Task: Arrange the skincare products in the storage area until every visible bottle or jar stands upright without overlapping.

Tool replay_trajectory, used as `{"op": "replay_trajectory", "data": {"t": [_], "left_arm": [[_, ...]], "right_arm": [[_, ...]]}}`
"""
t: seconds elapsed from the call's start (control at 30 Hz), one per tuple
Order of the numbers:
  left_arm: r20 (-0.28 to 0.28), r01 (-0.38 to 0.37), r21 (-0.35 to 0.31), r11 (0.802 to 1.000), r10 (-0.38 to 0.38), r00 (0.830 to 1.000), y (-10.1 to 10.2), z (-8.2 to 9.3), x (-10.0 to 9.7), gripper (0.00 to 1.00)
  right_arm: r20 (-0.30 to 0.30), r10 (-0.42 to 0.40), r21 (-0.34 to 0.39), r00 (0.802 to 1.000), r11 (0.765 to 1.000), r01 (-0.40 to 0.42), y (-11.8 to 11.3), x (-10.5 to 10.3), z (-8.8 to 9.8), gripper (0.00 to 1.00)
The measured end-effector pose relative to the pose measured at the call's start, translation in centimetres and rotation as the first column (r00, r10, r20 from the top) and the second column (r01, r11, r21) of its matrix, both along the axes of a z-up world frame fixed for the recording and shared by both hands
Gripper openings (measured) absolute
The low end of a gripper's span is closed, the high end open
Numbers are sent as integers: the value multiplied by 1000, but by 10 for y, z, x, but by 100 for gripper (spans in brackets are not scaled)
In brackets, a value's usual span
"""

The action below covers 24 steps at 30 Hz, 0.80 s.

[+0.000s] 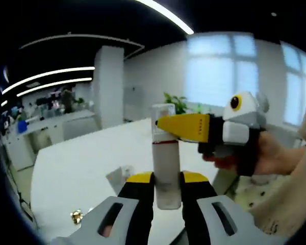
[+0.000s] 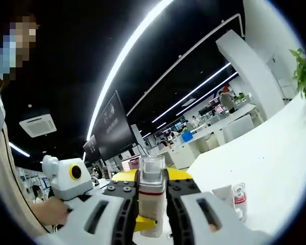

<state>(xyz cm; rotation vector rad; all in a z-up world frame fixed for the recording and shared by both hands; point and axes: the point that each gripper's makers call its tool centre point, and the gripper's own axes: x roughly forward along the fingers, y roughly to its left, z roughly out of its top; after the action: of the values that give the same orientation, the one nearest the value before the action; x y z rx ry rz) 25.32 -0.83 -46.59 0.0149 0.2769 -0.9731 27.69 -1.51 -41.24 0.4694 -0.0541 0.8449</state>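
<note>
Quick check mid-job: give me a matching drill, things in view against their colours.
Things:
1 cap
2 band
3 plant
4 table

Colours:
a white
b clear
c red
d green

Pairs: 1-b, 2-c, 3-d, 4-a

My feed is soft and slightly blurred. Windows (image 1: 229, 71) blow out with daylight glare, ceiling light strips (image 2: 127, 56) streak bright across a dark ceiling, and fisheye bending curves everything near the edges.
</note>
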Motion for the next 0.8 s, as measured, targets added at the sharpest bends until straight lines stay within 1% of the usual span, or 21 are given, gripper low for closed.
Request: {"op": "replay_trajectory", "data": {"t": [0.03, 0.07, 0.1, 0.13, 0.17, 0.2, 0.23, 0.27, 0.3, 0.33, 0.37, 0.4, 0.43, 0.47, 0.5, 0.53, 0.6, 0.63, 0.67, 0.73, 0.8], "left_arm": [[-14, 37, -14, 999, -37, 999, -2, 1, -3, 16], [-31, 53, -31, 998, -54, 998, -2, 2, -4, 16], [-43, 81, -59, 995, -83, 996, 0, 3, -3, 16], [-65, 104, -90, 991, -110, 992, -2, 4, -7, 16], [-102, 142, -133, 981, -156, 982, -7, 5, -13, 16], [-120, 166, -163, 973, -187, 975, -7, 6, -16, 16], [-148, 207, -202, 957, -239, 960, -5, 7, -20, 16], [-154, 215, -213, 953, -250, 956, -5, 8, -20, 16], [-162, 257, -261, 930, -305, 938, -3, 11, -24, 16], [-167, 273, -271, 923, -324, 931, -2, 12, -27, 16], [-181, 303, -302, 904, -367, 913, -1, 13, -33, 16], [-178, 331, -319, 888, -399, 900, -1, 14, -39, 16], [-183, 348, -329, 878, -421, 888, 0, 14, -43, 16], [-176, 354, -322, 878, -423, 889, 1, 13, -45, 16], [-179, 362, -322, 875, -432, 884, 2, 12, -47, 16], [-180, 375, -321, 869, -445, 877, 3, 11, -49, 16], [-165, 414, -307, 857, -476, 864, 4, 10, -54, 16], [-162, 423, -306, 853, -485, 860, 4, 10, -56, 16], [-153, 443, -308, 842, -503, 851, 3, 11, -61, 16], [-148, 457, -314, 832, -518, 842, 2, 13, -64, 16], [-144, 475, -315, 822, -536, 832, 1, 13, -68, 16]], "right_arm": [[16, 33, -8, 999, 999, -32, 2, -2, 2, 21], [18, 55, -6, 998, 998, -55, 2, -4, 3, 22], [14, 69, -3, 998, 998, -69, 0, -3, 5, 22], [18, 93, 1, 996, 996, -93, 1, -5, 6, 23], [19, 125, 4, 992, 992, -125, 3, -8, 7, 23], [29, 160, -4, 987, 987, -160, 4, -12, 9, 23], [32, 173, -6, 984, 985, -173, 5, -13, 10, 23], [37, 191, -7, 981, 982, -191, 6, -16, 11, 23], [59, 219, -11, 974, 976, -219, 7, -21, 14, 23], [67, 250, -11, 966, 968, -249, 9, -26, 16, 23], [66, 297, -1, 953, 955, -298, 11, -33, 17, 23], [67, 328, 0, 942, 945, -328, 11, -37, 17, 22], [61, 360, 0, 931, 933, -360, 12, -42, 17, 22], [49, 378, -6, 924, 926, -378, 12, -44, 15, 22], [49, 388, -20, 921, 922, -387, 13, -46, 14, 22], [51, 426, -38, 903, 905, -424, 16, -53, 12, 22], [46, 461, -44, 886, 887, -460, 20, -59, 12, 21], [50, 488, -37, 871, 873, -487, 23, -64, 13, 21], [51, 494, -33, 868, 869, -493, 23, -65, 13, 21], [45, 521, -25, 852, 853, -520, 27, -69, 14, 21], [53, 525, -32, 849, 851, -525, 29, -70, 16, 20]]}}
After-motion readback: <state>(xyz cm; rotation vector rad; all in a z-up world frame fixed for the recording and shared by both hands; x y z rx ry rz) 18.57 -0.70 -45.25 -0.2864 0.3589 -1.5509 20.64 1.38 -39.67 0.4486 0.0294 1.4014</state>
